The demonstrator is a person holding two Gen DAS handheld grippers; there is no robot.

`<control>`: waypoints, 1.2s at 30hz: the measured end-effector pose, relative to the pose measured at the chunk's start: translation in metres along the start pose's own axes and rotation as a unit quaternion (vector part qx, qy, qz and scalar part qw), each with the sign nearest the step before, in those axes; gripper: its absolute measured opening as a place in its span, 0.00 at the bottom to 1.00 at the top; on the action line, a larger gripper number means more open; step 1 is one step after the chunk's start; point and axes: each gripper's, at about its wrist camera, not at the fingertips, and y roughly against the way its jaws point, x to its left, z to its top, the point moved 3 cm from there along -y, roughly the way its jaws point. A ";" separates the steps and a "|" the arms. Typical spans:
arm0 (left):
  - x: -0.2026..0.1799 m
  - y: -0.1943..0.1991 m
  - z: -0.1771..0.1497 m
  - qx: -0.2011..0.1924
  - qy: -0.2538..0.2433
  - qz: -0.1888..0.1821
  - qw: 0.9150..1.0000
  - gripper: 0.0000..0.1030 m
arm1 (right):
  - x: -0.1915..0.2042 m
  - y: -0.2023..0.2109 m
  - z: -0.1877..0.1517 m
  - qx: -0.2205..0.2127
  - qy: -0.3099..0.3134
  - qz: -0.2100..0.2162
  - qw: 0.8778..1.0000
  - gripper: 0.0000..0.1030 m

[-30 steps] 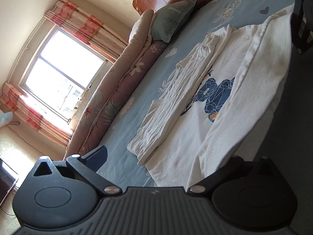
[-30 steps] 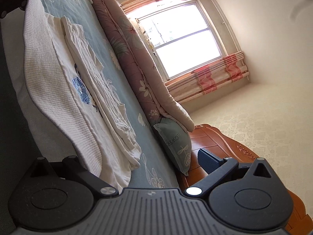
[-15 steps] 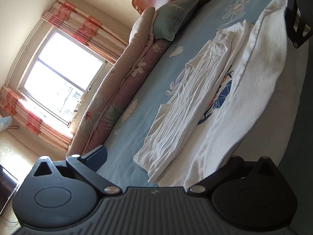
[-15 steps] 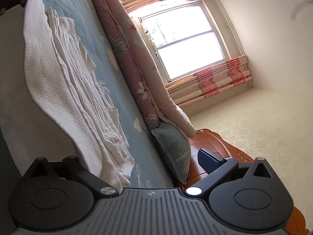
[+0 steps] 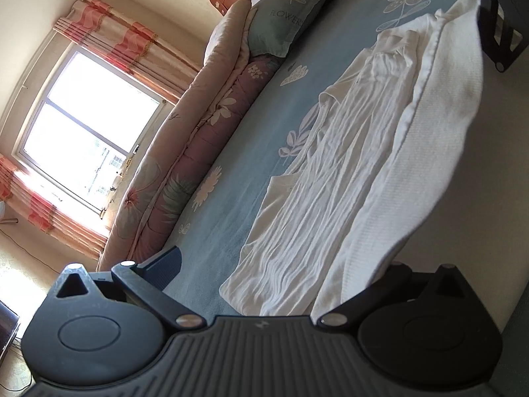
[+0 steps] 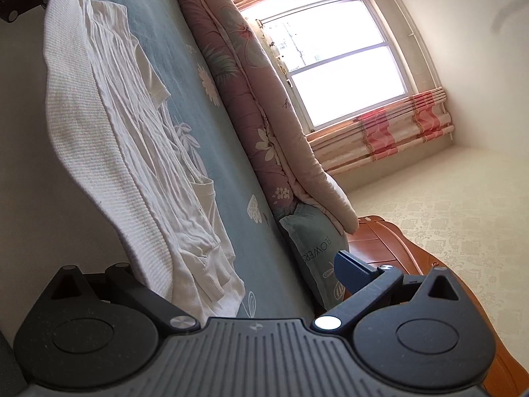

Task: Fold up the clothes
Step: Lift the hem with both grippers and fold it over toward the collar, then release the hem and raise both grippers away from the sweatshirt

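Left wrist view: my left gripper has its fingers spread wide, one hidden under the raised ribbed fold of the white T-shirt on the bed; grasp uncertain. Right wrist view: my right gripper likewise; shirt's long axis runs between us.

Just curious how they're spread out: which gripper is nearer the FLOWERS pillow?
Right. The right gripper has a finger just beside the pillow; the left gripper is far down the bed from it.
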 end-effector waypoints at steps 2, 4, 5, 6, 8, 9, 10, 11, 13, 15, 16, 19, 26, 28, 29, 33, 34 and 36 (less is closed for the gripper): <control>0.005 -0.008 0.003 -0.002 0.002 0.003 1.000 1.00 | -0.004 -0.008 0.003 -0.005 0.004 -0.009 1.000 1.00; 0.013 -0.016 0.006 -0.006 0.007 0.007 1.000 1.00 | -0.008 -0.017 0.007 -0.009 0.006 -0.018 1.000 1.00; 0.016 -0.020 0.008 -0.007 0.009 0.009 1.000 1.00 | -0.012 -0.024 0.010 -0.011 0.003 -0.021 1.000 1.00; 0.020 -0.025 0.010 -0.008 0.009 0.010 1.000 1.00 | -0.015 -0.029 0.012 -0.011 0.002 -0.024 1.000 1.00; 0.025 -0.036 0.015 -0.011 0.007 0.018 1.000 1.00 | -0.019 -0.041 0.016 -0.012 0.000 -0.032 0.999 1.00; 0.027 -0.042 0.017 -0.011 0.005 0.021 1.000 1.00 | -0.020 -0.048 0.017 -0.011 0.000 -0.036 0.999 1.00; 0.029 -0.048 0.019 -0.011 0.005 0.022 1.000 1.00 | -0.022 -0.055 0.019 -0.010 -0.001 -0.037 0.999 1.00; 0.031 -0.054 0.020 -0.011 0.004 0.023 1.000 1.00 | -0.023 -0.063 0.020 -0.008 -0.002 -0.039 0.999 1.00; 0.033 -0.066 0.022 -0.010 0.006 0.025 1.000 1.00 | -0.023 -0.076 0.022 -0.006 -0.004 -0.038 0.999 1.00; 0.032 -0.079 0.021 -0.004 0.007 0.021 1.000 1.00 | -0.019 -0.090 0.023 -0.003 -0.003 -0.035 0.999 1.00; 0.032 -0.086 0.021 -0.001 0.007 0.020 1.000 1.00 | -0.017 -0.097 0.024 -0.002 -0.001 -0.032 0.999 1.00; 0.031 -0.103 0.020 0.010 0.011 0.014 1.000 1.00 | -0.010 -0.114 0.027 0.001 0.008 -0.026 1.000 1.00; 0.028 -0.132 0.011 0.046 0.038 -0.043 0.997 0.99 | 0.003 -0.143 0.026 0.029 0.005 0.044 0.999 1.00; 0.032 -0.130 0.008 0.047 0.048 -0.053 0.996 0.99 | -0.002 -0.139 0.023 0.030 -0.014 0.060 0.998 1.00; 0.033 -0.125 0.007 0.046 0.050 -0.058 0.996 0.99 | -0.007 -0.136 0.021 0.032 -0.027 0.070 0.997 1.00; 0.039 -0.101 0.000 0.030 0.047 -0.083 0.995 0.99 | -0.024 -0.116 0.008 0.032 -0.079 0.116 0.990 1.00; 0.042 -0.099 -0.001 0.027 0.052 -0.086 0.995 0.99 | -0.027 -0.113 0.004 0.031 -0.086 0.121 0.988 1.00; 0.051 -0.101 0.000 0.027 0.064 -0.086 0.994 0.99 | -0.033 -0.113 -0.001 0.032 -0.098 0.125 0.987 1.00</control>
